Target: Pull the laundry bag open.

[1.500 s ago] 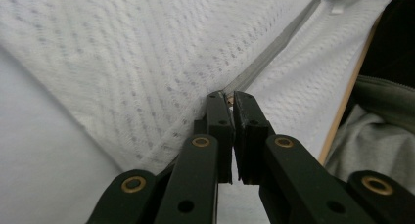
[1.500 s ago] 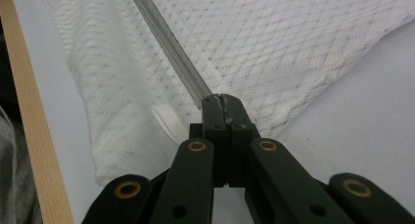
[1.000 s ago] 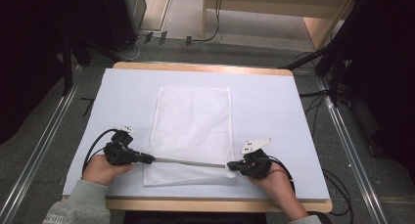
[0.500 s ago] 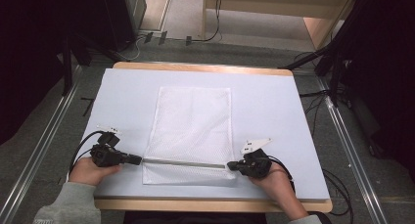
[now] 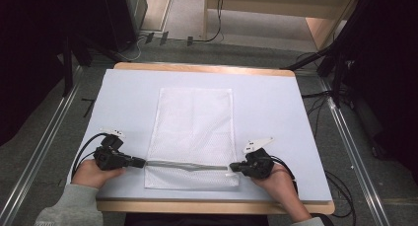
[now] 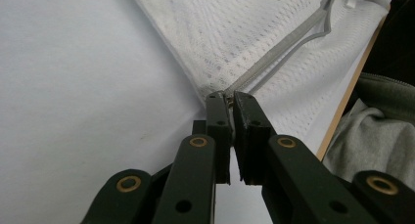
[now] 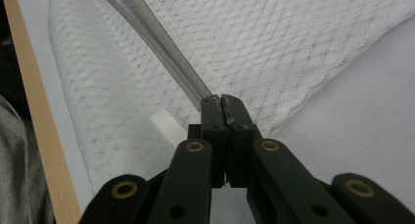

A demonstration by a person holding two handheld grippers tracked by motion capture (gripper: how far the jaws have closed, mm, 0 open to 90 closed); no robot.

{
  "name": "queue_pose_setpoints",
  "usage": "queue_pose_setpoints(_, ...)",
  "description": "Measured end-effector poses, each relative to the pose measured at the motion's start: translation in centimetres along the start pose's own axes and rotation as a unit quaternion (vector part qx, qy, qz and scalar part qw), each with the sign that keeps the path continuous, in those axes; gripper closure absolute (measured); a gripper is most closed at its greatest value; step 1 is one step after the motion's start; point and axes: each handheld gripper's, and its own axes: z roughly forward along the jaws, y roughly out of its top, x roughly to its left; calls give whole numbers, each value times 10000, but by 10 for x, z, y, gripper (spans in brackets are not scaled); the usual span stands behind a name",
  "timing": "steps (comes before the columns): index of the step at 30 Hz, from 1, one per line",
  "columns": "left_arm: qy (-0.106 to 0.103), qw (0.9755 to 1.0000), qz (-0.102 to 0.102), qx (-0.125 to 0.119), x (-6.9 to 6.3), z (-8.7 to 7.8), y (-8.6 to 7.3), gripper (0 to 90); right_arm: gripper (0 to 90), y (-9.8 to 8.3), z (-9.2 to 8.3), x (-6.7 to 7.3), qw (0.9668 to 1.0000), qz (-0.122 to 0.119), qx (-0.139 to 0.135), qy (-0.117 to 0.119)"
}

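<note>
Two grippers work a white mesh laundry bag (image 5: 192, 137) lying flat on a pale table (image 5: 276, 112) in the high view. The bag runs lengthwise from 12 o'clock down to 6 o'clock, and its grey zipper (image 5: 185, 165) crosses it near the 6 o'clock end. The left gripper (image 5: 139, 162) sits at the zipper's 9 o'clock end, the right gripper (image 5: 233, 167) at its 3 o'clock end — one hand behind each.

From the left gripper view, the left gripper (image 6: 230, 98) has its jaws clenched on the zipper's pull end at the bag's edge; the zipper (image 6: 288, 38) runs off toward 1 o'clock and gapes open farther along.

From the right gripper view, the right gripper (image 7: 220, 100) is pinched shut on the opposite zipper end, with the tape (image 7: 161, 43) leading toward 11 o'clock and a small white tab (image 7: 166, 127) just beside the jaws at 9 o'clock.

Judged from this, the step in hand is working the zipper slider along (direction cannot be told). The next move likely calls for the right gripper to anchor the bag — while the left draws the pull steadily along the tape, keeping the fabric taut.
</note>
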Motion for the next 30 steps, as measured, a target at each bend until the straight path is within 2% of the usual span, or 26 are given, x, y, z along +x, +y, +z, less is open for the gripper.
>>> queue_pose_setpoints(7,-90,9998,173,42,-6,5,1,766,863,-1,-4,1,10000,42,-1,-43)
queue_pose_setpoints(12,-125,9995,263,-147,-7,3,1,666,798,2,-9,-1,9997,86,-245,-26)
queue_pose_setpoints(17,133,9973,480,-548,-9,-3,3,509,678,5,-16,-6,9987,113,-484,-88)
queue_pose_setpoints(21,391,9948,607,-715,-10,-6,4,455,606,5,-18,-9,9981,233,-559,-149)
queue_pose_setpoints(25,595,9925,629,-863,-7,-9,5,420,542,5,-21,-12,9972,302,-646,-246)
queue_pose_setpoints(30,844,9895,558,-1029,-1,-14,6,387,470,4,-25,-19,9955,346,-781,-401)
